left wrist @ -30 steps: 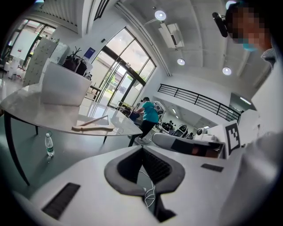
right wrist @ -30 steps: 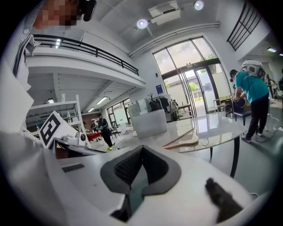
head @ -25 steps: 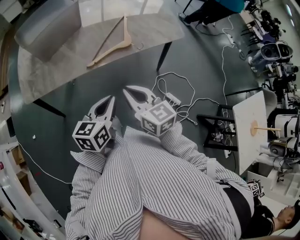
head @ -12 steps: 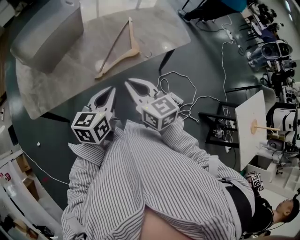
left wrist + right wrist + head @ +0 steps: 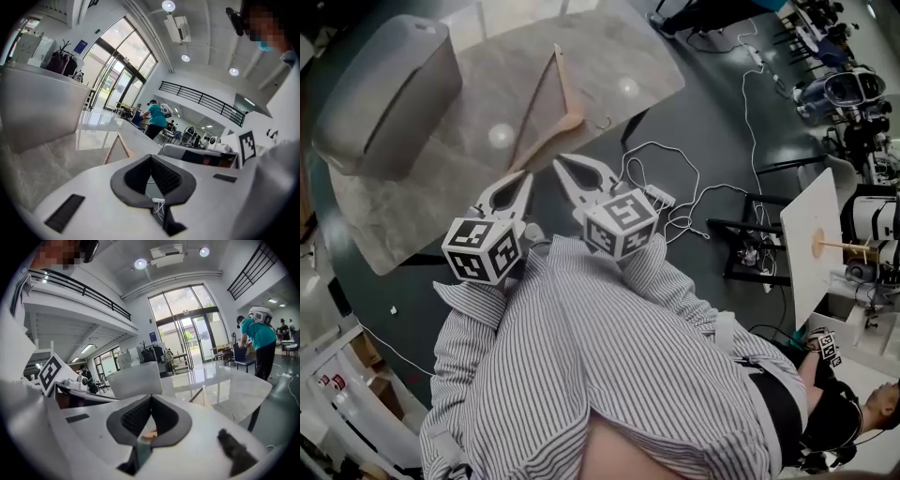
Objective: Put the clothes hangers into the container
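Note:
A wooden clothes hanger (image 5: 551,108) lies flat on the grey table (image 5: 619,56), just beyond both grippers. A grey container (image 5: 389,89) stands on the table's far left end. My left gripper (image 5: 526,176) is shut and empty, its tips at the table's near edge. My right gripper (image 5: 557,163) is also shut and empty, just short of the hanger's near arm. In the left gripper view the hanger (image 5: 117,149) shows past the shut jaws and the container (image 5: 37,108) rises at left. The right gripper view shows the container (image 5: 136,378) ahead and the hanger (image 5: 202,394) at right.
White cables (image 5: 675,183) and a power strip (image 5: 659,197) lie on the dark floor right of the table. A black table leg (image 5: 630,127) stands near them. A white board with a wooden peg (image 5: 816,246) sits at far right. A person in a teal shirt (image 5: 255,341) stands beyond the table.
Both grippers have moved forward toward the table; the hanger and container now lie nearer to their tips. Both stay shut.

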`<state>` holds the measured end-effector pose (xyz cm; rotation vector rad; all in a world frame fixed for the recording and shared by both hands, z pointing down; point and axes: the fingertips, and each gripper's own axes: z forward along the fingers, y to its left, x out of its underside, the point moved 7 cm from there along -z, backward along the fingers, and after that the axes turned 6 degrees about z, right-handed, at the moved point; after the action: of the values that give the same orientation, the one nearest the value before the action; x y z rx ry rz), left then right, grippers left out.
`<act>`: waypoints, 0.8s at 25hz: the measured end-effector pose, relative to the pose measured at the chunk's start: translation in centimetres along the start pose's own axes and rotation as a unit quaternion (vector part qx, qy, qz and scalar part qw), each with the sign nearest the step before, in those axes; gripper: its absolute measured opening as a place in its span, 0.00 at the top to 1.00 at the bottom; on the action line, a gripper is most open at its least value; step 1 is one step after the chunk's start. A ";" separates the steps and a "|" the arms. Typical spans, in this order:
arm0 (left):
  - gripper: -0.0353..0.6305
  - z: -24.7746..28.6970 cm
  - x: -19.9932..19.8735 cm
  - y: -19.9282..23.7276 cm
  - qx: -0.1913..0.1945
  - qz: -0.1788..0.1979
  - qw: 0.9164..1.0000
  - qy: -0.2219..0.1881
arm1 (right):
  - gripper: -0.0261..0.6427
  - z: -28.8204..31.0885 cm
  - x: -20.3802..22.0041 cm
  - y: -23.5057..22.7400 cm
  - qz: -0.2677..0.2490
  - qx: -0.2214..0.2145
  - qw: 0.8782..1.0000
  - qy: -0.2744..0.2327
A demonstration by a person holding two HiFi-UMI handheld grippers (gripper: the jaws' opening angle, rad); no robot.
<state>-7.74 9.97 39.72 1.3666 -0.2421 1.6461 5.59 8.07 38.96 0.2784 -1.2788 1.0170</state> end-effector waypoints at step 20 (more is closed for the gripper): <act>0.93 7.3 -1.7 0.8 0.073 -0.023 0.997 0.031 | 0.94 1.5 -1.0 -5.9 0.018 0.043 0.998 0.034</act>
<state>-3.68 3.82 41.17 1.4171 -0.0542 1.6909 9.10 3.29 40.61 0.2853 -1.1840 1.1058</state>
